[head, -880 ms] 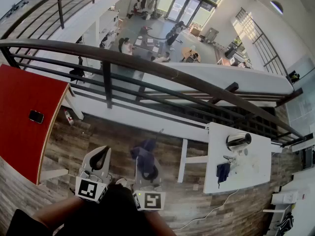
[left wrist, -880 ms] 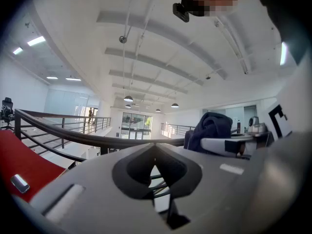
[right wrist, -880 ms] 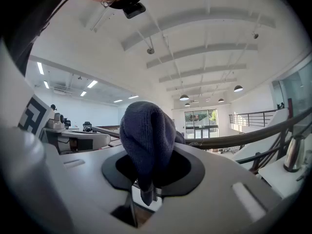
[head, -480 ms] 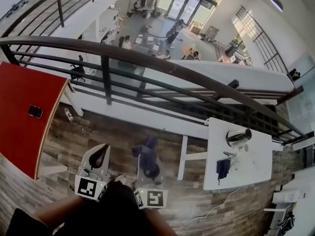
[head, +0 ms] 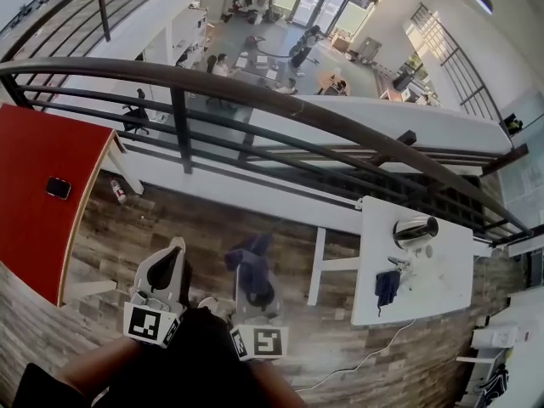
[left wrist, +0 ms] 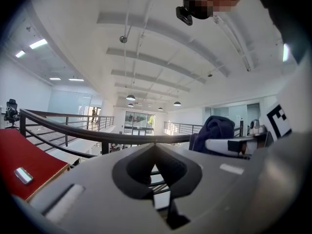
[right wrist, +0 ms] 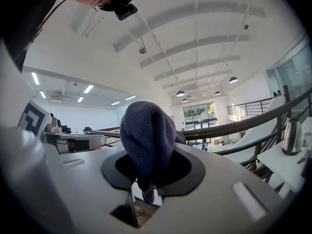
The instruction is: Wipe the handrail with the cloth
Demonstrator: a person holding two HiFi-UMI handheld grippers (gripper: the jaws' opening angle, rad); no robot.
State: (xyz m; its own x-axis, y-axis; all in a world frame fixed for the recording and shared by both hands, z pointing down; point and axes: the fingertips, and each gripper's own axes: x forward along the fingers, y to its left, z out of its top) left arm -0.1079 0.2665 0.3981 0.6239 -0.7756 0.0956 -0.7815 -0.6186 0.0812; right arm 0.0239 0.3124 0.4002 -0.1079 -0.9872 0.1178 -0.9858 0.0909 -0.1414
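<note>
Handrail (head: pixel 280 100), dark curved metal, apart from both grippers. White table (head: pixel 425 313) bearing second dark cloth (head: pixel 387 286), shown in head view only. Right gripper (right wrist: pixel 146 189) pinching navy cloth (right wrist: pixel 146 135), bunched above jaws. Left gripper (left wrist: pixel 155 146) pressed together, empty.

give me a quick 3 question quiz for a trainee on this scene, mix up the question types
1. True or false: the cloth is touching the handrail.
2. Fill in: the left gripper has its jaws ____, with nothing between them.
3. Which gripper grips the cloth? A. left gripper B. right gripper C. neither
Key: 1 false, the cloth is held short of the handrail; 2 together; 3 B.
</note>
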